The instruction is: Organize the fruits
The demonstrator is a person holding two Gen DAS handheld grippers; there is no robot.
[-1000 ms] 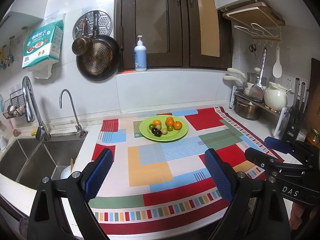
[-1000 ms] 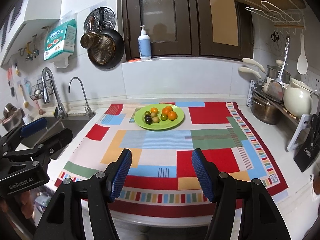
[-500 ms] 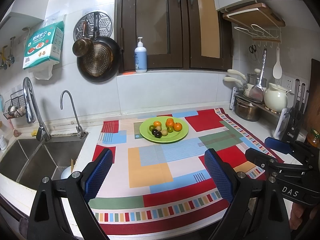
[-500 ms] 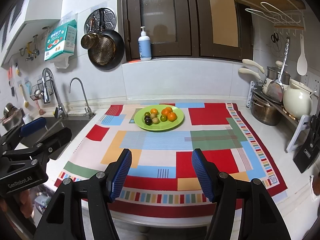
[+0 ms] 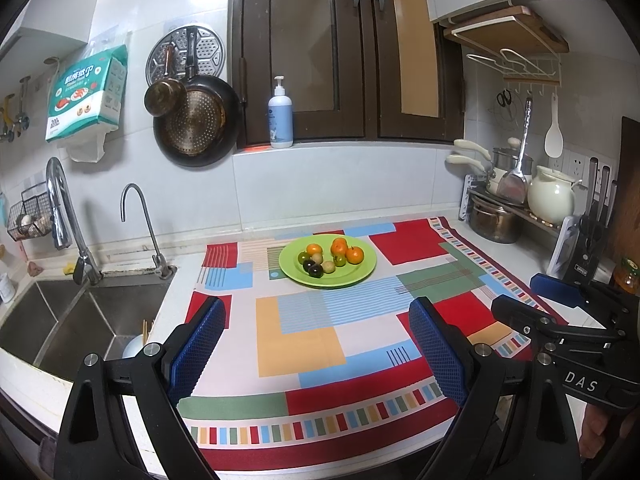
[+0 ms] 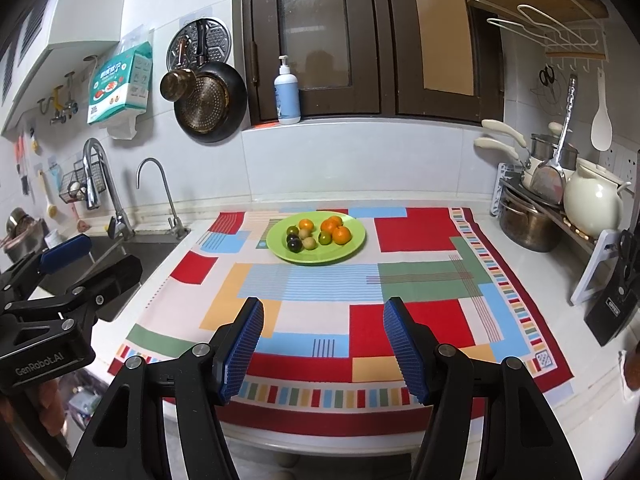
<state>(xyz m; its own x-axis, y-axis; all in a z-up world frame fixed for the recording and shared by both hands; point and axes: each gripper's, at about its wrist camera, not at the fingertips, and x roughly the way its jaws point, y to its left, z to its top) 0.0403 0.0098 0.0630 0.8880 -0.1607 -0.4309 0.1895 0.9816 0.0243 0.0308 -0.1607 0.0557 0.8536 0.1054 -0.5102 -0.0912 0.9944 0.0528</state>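
On the desk's patchwork cloth (image 5: 304,344), your green plate (image 5: 362,276) holds small orange, green and dark fruits (image 5: 354,255), both grippers' jaws apart and empty.

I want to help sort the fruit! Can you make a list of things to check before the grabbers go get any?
1. Left gripper open, nothing in it: ok.
2. Right gripper open, nothing in it: ok.
3. All fruit on the green plate: ok.
4. Way across the patterned cloth to the plate free: ok.
5. Orange fruits apart from the dark fruit: not ok, mixed together.
6. Place to sort fruit into: cannot tell, no second dish seen.
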